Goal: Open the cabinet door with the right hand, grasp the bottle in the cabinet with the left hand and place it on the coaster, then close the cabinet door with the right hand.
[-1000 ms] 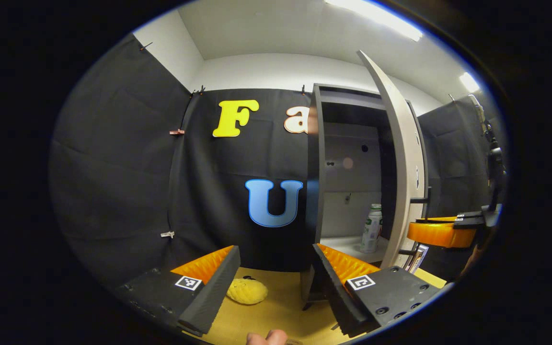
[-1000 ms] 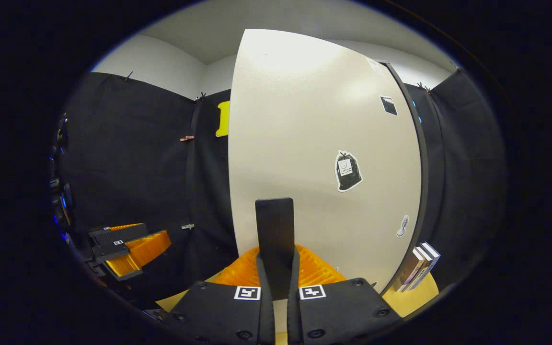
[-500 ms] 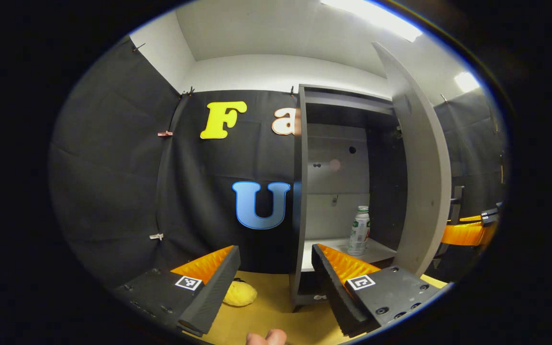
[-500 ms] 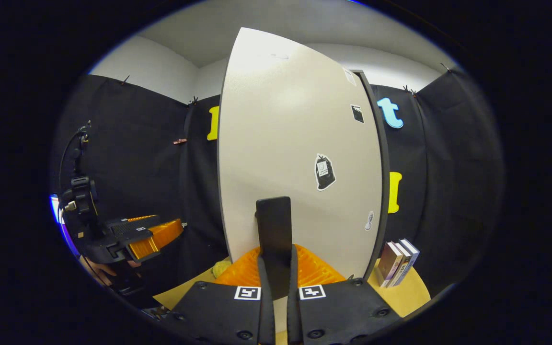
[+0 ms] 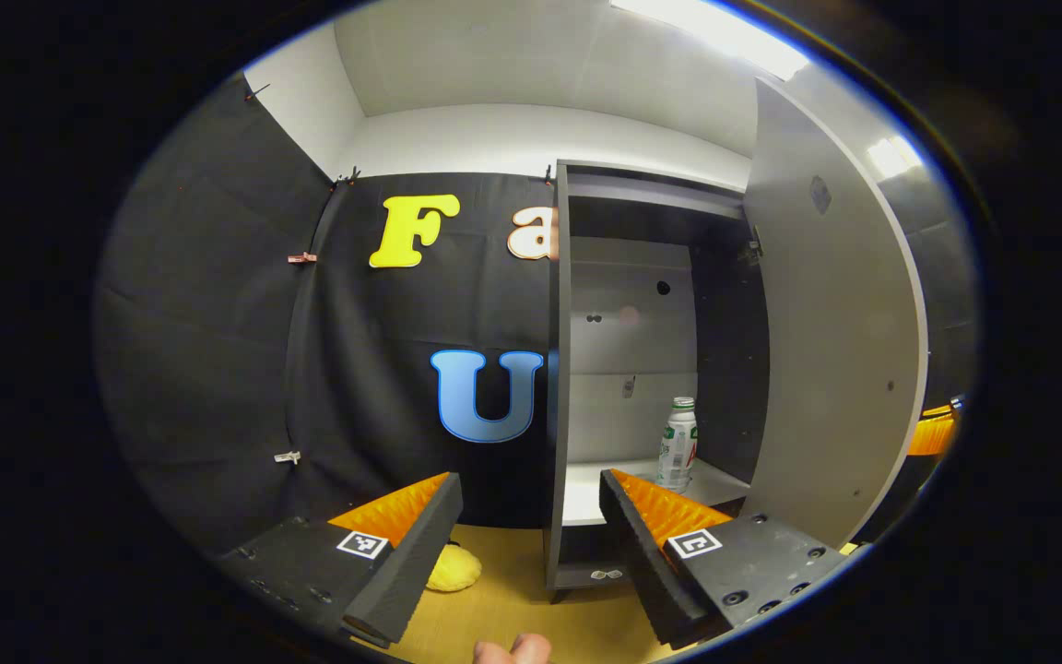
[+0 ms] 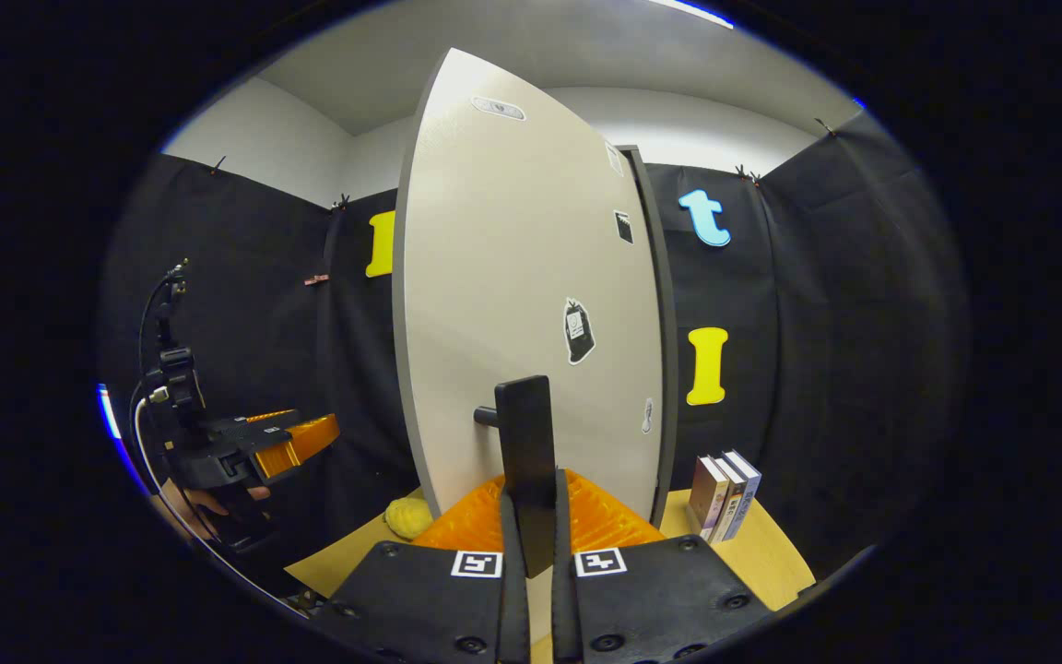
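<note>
Partly, left gripper (image 5: 526, 516) fingers hide the bottle's (image 5: 677, 444) base

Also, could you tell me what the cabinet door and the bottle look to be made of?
Cabinet door: probably laminated board, matte pale face with a darker edge and a soft light sheen. Bottle: likely plastic, whitish body with a printed label and a pale cap; too small to be sure.

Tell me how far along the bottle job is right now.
Done: the cabinet door stands wide open. In hand: the right hand-held gripper is shut on the door handle. Left: the open left hand-held gripper has yet to grasp the bottle on the shelf, set it on the coaster, then close up.
</note>
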